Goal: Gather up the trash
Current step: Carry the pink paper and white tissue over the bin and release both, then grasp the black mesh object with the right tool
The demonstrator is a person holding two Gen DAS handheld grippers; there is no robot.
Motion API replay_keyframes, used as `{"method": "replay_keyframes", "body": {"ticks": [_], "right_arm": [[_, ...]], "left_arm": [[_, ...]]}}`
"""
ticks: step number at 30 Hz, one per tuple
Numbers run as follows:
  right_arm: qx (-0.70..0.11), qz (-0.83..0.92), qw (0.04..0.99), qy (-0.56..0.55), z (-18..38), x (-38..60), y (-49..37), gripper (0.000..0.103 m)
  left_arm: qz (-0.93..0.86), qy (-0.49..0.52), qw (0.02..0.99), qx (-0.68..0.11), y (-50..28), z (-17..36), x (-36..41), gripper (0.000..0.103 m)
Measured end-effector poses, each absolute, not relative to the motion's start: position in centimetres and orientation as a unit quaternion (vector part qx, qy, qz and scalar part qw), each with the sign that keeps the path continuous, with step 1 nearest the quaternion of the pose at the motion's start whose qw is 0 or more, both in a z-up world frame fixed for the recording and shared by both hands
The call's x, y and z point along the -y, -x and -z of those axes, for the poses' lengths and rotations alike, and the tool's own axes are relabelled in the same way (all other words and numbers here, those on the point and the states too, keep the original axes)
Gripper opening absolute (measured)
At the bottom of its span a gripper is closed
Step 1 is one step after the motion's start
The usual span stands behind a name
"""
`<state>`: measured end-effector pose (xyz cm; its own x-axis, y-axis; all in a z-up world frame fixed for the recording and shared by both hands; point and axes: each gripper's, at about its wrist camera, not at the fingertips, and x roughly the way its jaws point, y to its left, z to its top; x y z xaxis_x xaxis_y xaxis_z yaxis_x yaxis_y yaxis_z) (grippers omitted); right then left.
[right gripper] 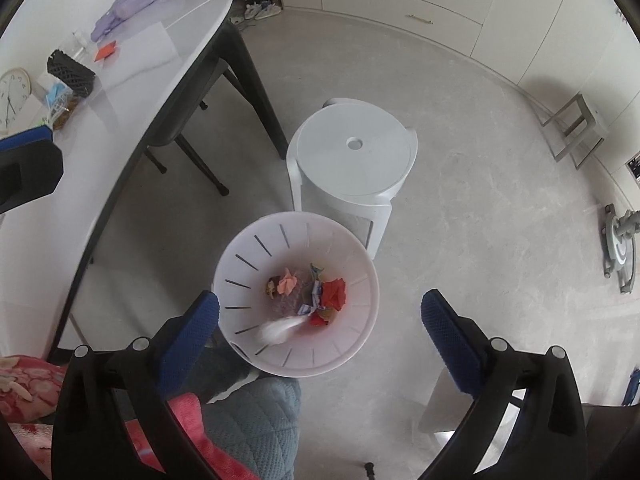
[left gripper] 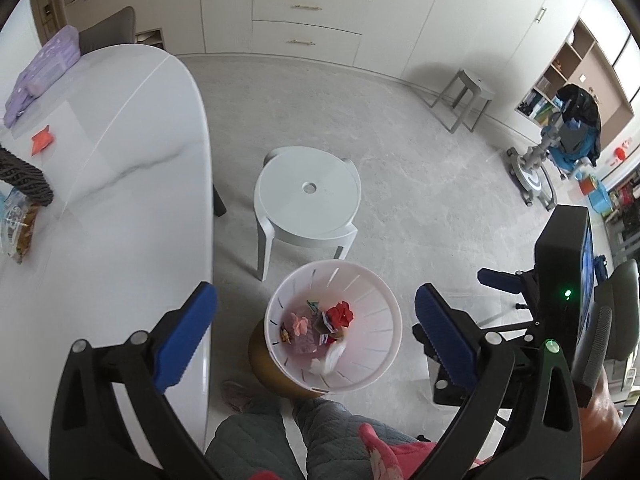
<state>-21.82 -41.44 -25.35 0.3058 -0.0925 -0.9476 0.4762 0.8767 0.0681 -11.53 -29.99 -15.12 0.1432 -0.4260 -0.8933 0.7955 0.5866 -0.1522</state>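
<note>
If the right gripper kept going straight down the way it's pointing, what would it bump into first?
Probably the pink wastebasket. The right gripper hangs open above it, so it would likely hit the near rim or the white crumpled paper inside. Depth is hard to judge.

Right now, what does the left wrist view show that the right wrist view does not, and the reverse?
Only the left wrist view: the right gripper from the side, and a dark jacket hanging far back. Only the right wrist view: a wall clock, shoes by the cabinets, and a blurred white scrap in the bin. Both show: the white bin with red paper, the round stool, the table, and an orange scrap on it.
</note>
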Motion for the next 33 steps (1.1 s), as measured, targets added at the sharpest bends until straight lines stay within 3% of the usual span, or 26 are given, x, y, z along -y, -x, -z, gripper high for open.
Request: {"method": "replay_keyframes", "body": {"ticks": [13,33], "right_arm": [[-0.551,0.169,0.798,-0.175,23.3,39.5,17.9,0.1],[-0.513,0.022,0.85,-0.122,17.9,28.0,0.5,0.1]], "left_arm": [[0.368,-0.143,0.756,-0.522,7.0,14.3,25.2,0.095],[0.153,-0.022,0.841,-0.519,-5.4,12.7,5.1,0.095]]}}
